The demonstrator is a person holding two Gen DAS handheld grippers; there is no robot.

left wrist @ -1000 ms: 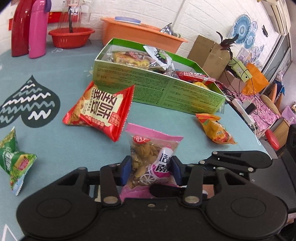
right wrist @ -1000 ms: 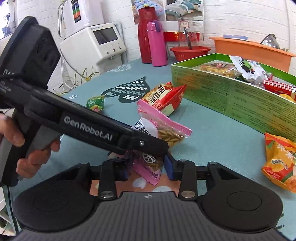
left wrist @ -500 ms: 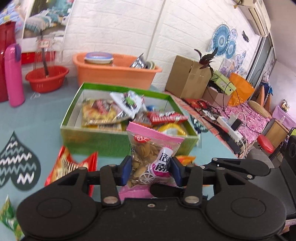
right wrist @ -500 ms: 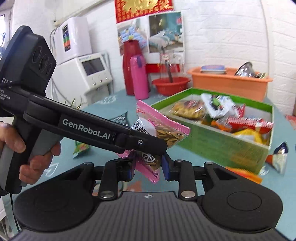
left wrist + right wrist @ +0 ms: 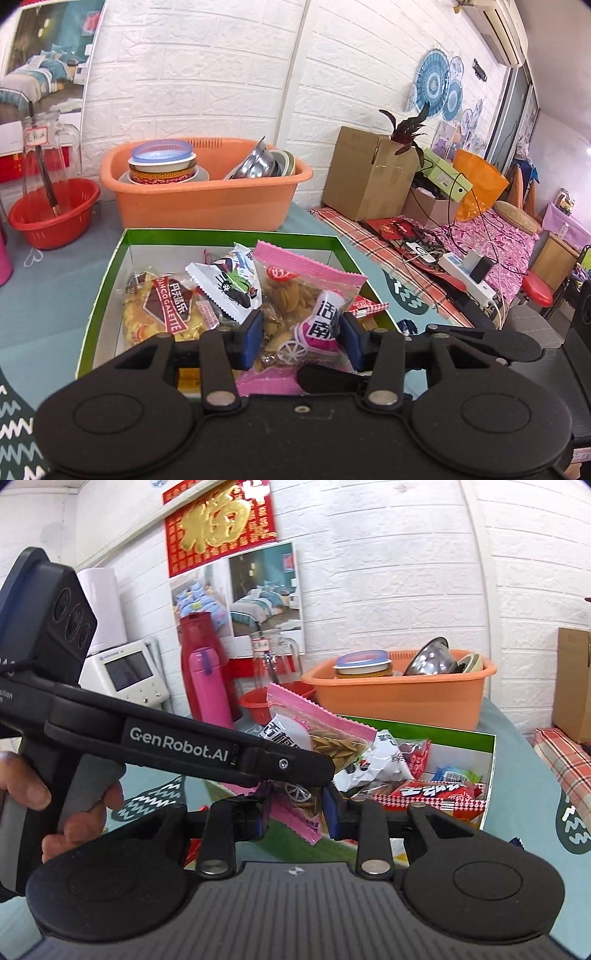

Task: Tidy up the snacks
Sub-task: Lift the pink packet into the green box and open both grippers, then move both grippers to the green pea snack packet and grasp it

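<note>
Closest to me, my left hand-held gripper (image 5: 300, 341) is clamped on the pink snack bag (image 5: 301, 295), blue pads pressing both sides. My right hand-held gripper (image 5: 293, 812) has just been closing, and its pads pinch the lower end of that same bag. The bag hangs in the air, over the near edge of the green box (image 5: 96, 295). Inside the box already lie a galette packet (image 5: 162, 310), a white wrapper (image 5: 225, 284) and a red-checked pack (image 5: 436, 794). So I judge the sorting well along, this bag still to drop. Snacks left on the desk (image 5: 44, 288) I cannot see from here.
</note>
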